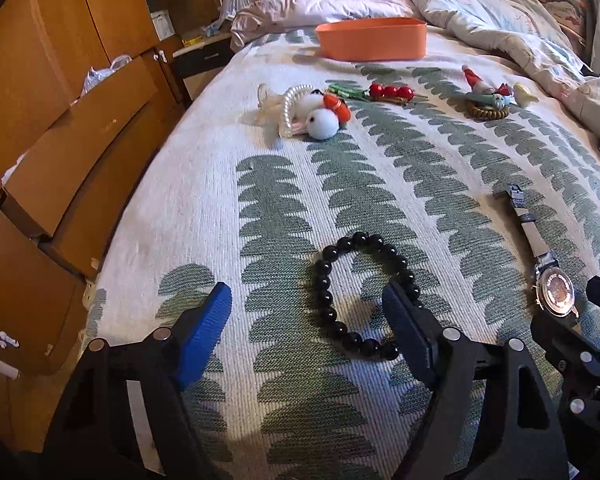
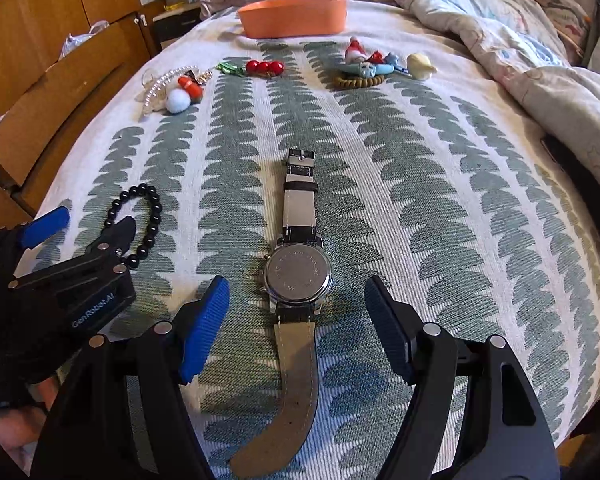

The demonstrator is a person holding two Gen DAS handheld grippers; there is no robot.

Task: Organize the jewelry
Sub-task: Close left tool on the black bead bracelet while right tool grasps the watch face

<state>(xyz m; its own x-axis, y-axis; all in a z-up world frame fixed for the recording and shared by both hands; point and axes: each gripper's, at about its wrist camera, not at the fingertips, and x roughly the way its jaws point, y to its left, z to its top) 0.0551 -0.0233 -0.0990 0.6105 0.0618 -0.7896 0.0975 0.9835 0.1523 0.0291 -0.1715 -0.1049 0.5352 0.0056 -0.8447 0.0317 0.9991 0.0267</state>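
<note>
A black round-bead bracelet (image 1: 358, 294) lies flat on the green-and-white leaf-patterned bedspread (image 1: 420, 168), partly between the spread blue pads of the left tool (image 1: 306, 320); the right-hand pad sits over its ring, gripping nothing. Just beside it, a silver-cased wristwatch with a black leather strap (image 2: 298, 256) lies face down, its case between the parted pads of the right tool (image 2: 298, 320), which do not press on it. Farther up the bed are a pearl hair claw (image 2: 162, 84), 3 red beads on a clip (image 2: 265, 67) and an orange oval plastic tray (image 2: 294, 16).
</note>
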